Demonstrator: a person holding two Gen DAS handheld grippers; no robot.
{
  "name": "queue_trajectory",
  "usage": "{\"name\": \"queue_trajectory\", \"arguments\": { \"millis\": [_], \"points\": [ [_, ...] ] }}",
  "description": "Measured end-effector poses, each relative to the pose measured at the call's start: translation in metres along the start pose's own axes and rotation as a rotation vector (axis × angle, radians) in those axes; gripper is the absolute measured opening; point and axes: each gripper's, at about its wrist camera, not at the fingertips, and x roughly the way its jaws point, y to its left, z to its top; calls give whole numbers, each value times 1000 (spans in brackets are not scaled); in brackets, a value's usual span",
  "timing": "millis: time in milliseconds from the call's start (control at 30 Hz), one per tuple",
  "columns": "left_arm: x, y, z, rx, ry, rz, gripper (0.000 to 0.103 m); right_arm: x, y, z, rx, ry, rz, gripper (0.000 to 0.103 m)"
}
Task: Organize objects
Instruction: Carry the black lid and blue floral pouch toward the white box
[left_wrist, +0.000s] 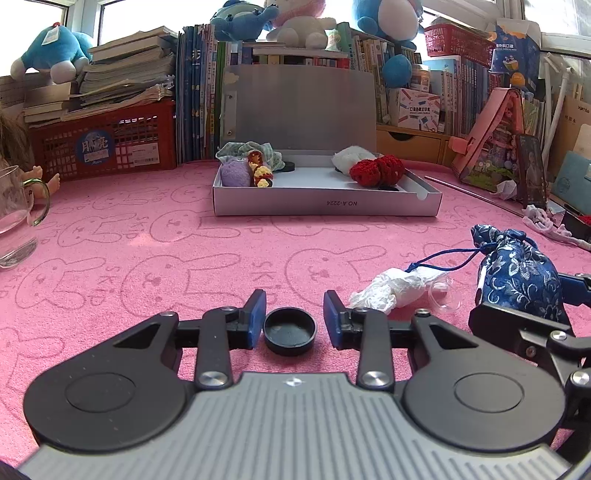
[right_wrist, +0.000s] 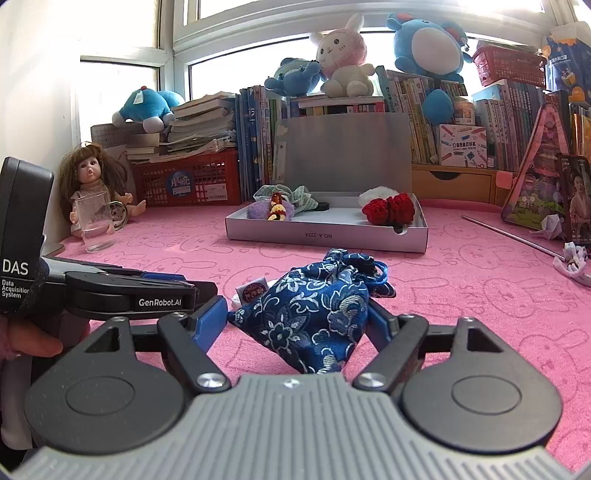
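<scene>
A small black round lid lies on the pink cloth between the fingers of my left gripper, which is open around it; the left pad nearly touches it. A blue floral drawstring pouch sits between the fingers of my right gripper, which is open around it; the pouch also shows in the left wrist view. An open grey box at the back holds a purple plush, a red knitted piece and other small items.
A crumpled white tissue and a small clear cup lie right of the lid. A glass mug stands at the left, a doll behind it. A metal rod lies at the right. Books, red baskets and plush toys line the back.
</scene>
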Motion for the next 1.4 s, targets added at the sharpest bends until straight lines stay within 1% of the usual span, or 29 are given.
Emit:
{"name": "queue_trajectory", "arguments": {
  "millis": [100,200,333,467,567,600,667,700,833,1067,1267,1400],
  "points": [
    [-1,-1,-2,7,2,2,40,2,-7,3,28,1,-13,78],
    [-1,-1,-5,13,2,20,40,2,-12,3,43,1,-24,78],
    [3,-1,-10,16,30,32,41,2,-13,2,40,2,-32,77],
    [5,-4,-12,35,22,47,50,2,-13,3,38,0,-33,77],
    [7,-4,-10,28,29,49,50,2,-13,3,33,1,-34,77],
    [7,-3,-9,20,31,46,49,2,-13,3,33,1,-34,77],
    [7,-3,-7,10,30,33,38,3,-13,4,31,7,-35,77],
    [6,-4,-6,11,27,31,38,5,-13,5,30,13,-37,76],
    [3,-7,7,26,-6,7,38,12,-17,14,38,31,-58,73],
    [3,-11,38,36,-64,-27,38,20,-30,37,52,13,-80,71],
    [14,-15,65,54,-88,-43,38,30,-42,57,43,-2,-99,71],
    [25,-18,83,61,-106,-51,38,41,-53,72,74,-9,-99,71]
  ]
}}
